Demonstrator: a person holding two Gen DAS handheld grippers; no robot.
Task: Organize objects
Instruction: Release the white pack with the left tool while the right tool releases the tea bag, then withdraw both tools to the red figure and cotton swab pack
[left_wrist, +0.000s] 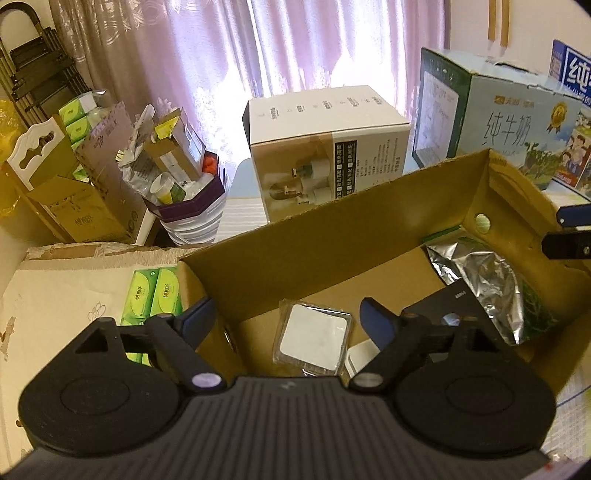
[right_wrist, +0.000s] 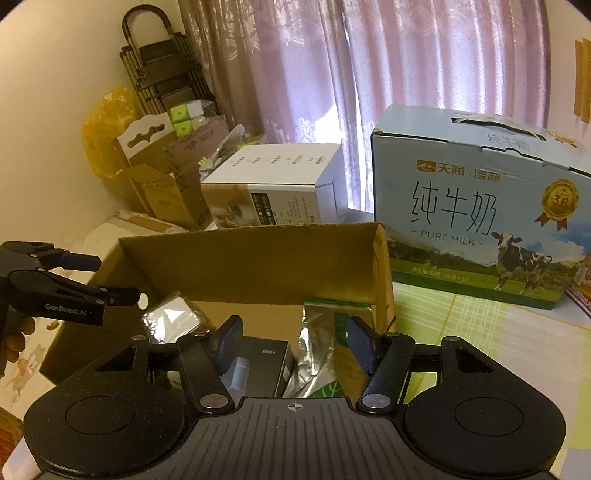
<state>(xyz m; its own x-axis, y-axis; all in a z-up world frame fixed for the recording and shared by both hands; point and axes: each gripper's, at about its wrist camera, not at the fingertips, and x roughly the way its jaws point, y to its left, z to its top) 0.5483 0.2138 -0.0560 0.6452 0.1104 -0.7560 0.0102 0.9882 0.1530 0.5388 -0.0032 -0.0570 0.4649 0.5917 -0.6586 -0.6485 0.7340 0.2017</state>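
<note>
An open brown cardboard box (left_wrist: 332, 236) holds a clear-wrapped white square pack (left_wrist: 312, 341), a black box (left_wrist: 443, 306) and a silver and green foil pouch (left_wrist: 480, 288). My left gripper (left_wrist: 286, 317) hangs open above the box's left part. The wrapped pack lies on the box floor under the gap, untouched. At the left of the right wrist view the left gripper (right_wrist: 107, 278) shows from the side, above the wrapped pack (right_wrist: 171, 317). My right gripper (right_wrist: 295, 345) is open over the black box (right_wrist: 264, 360) and the foil pouch (right_wrist: 314, 347). It grips nothing.
A blue milk carton case (right_wrist: 469, 221) stands right of the cardboard box, and a white appliance box (left_wrist: 325, 147) behind it. Green tissue packs (left_wrist: 155, 295) lie left of it. Cluttered boxes and a bag (left_wrist: 184, 192) fill the far left corner by the curtain. A hand (right_wrist: 14, 336) holds the left gripper.
</note>
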